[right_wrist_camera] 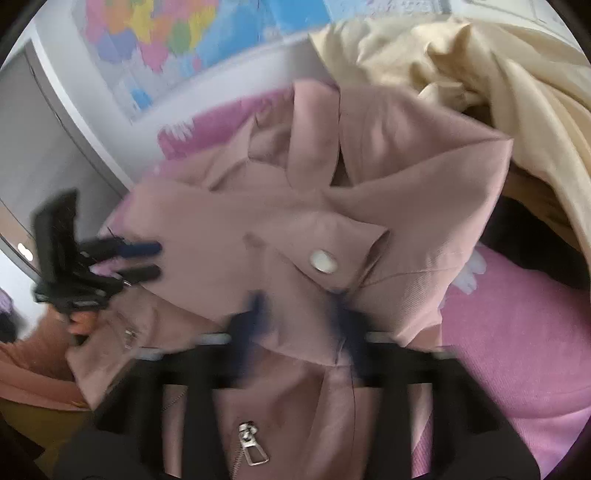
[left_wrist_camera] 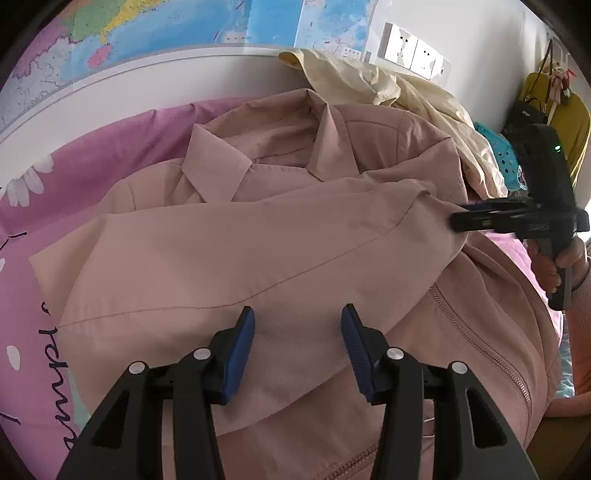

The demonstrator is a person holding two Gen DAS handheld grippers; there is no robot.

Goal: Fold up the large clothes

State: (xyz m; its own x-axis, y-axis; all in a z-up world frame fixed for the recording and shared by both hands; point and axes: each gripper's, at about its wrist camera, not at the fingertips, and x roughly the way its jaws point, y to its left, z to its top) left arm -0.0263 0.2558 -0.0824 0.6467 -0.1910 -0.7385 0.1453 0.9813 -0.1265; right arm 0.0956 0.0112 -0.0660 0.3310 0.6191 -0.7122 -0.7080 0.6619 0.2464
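Your left gripper (left_wrist_camera: 297, 325) hovers spread over the pink jacket (left_wrist_camera: 258, 236); your right gripper (right_wrist_camera: 299, 314), also spread, straddles its sleeve cuff (right_wrist_camera: 325, 258) on the right.

jacket (left_wrist_camera: 280, 236) on bedsheet (left_wrist_camera: 110, 147) | sleeve (left_wrist_camera: 240, 254) across jacket front | second garment (left_wrist_camera: 399, 88) behind jacket, right | map (left_wrist_camera: 184, 26) on wall behind bed

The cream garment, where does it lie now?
In the left wrist view the cream garment lies crumpled at the upper right, behind the pink jacket, below the wall sockets and right of the map.
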